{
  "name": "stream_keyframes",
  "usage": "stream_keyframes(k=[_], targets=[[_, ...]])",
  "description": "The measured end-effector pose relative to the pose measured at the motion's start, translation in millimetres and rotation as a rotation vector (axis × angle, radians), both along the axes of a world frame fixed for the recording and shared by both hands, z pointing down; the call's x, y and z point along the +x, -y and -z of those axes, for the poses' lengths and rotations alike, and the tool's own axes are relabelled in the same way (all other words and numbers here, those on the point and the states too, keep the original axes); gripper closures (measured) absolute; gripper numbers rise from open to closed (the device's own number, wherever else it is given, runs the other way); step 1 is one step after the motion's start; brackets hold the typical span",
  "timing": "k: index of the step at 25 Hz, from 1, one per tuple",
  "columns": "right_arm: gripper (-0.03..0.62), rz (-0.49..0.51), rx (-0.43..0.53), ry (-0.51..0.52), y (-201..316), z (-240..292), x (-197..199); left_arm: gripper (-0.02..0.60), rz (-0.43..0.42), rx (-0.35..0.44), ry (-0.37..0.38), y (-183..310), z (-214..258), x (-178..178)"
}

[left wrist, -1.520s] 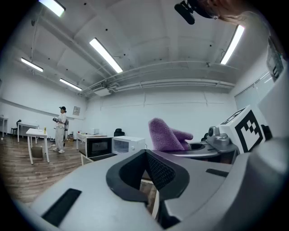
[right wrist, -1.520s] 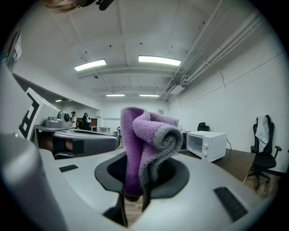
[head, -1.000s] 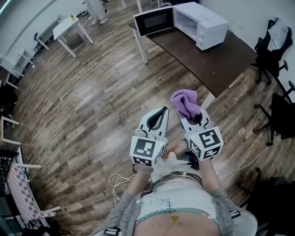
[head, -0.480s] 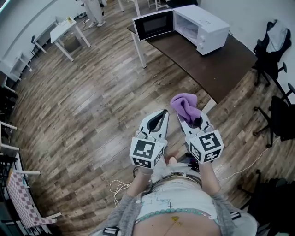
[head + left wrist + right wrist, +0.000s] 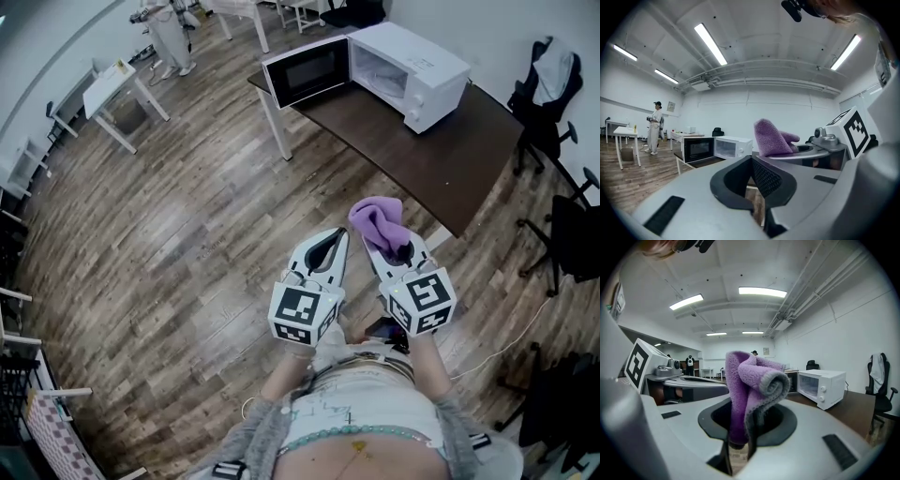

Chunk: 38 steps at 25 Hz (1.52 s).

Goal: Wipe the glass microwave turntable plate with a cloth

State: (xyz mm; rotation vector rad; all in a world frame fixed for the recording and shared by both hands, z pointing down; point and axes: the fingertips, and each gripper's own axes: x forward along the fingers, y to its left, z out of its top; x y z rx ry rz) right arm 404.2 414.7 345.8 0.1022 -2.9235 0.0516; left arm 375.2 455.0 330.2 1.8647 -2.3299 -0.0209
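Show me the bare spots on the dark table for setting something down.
The dark table is bare from the white microwave to its near corner. Crowded: the far end, with the microwave and its open door.

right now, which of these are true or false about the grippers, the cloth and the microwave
1. The right gripper is shut on the purple cloth. True.
2. The left gripper has its jaws wide open. False: they are shut, with nothing between them.
3. The white microwave stands on a dark table. True.
4. Its door is closed. False: the door stands open.
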Motion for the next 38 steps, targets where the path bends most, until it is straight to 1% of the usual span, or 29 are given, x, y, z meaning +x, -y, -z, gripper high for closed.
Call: stream_keyframes(k=[5, 8, 15, 19, 23, 28, 33, 36, 38], targets=[[0.490, -0.045, -0.005, 0.002, -1, -5, -45, 0.571, -0.032, 0.002, 0.000, -2, -3, -48], [0.490, -0.064, -0.010, -0.003, -6, -10, -67, 0.571, -0.053, -0.006, 0.007, -3, -6, -70], [0.490, -0.087, -0.019, -0.033, -11, -17, -93, 0.571, -0.088, -0.026, 0.002, -6, -14, -94], [0.490, -0.077, 0.001, -0.053, -12, -18, -108, 0.571, -0.076, -0.018, -0.018, -7, -17, -108], [0.490, -0.068, 0.016, -0.057, -5, -16, -125, 0.571, -0.057, -0.007, -0.020, -4, -15, -125], [0.490, -0.050, -0.006, -0.055, 16, -20, -151, 0.571, -0.039, -0.013, -0.031, 14, -18, -150], [0.490, -0.025, -0.029, -0.054, 41, -21, -186, 0.571, -0.025, -0.030, -0.026, 37, -18, -178], [0.490, -0.009, -0.033, -0.047, 59, -17, -206, 0.571, -0.023, -0.029, -0.030, 58, -14, -197], [0.490, -0.015, -0.033, -0.037, 75, -13, -215, 0.571, -0.031, -0.032, -0.013, 74, -11, -206]])
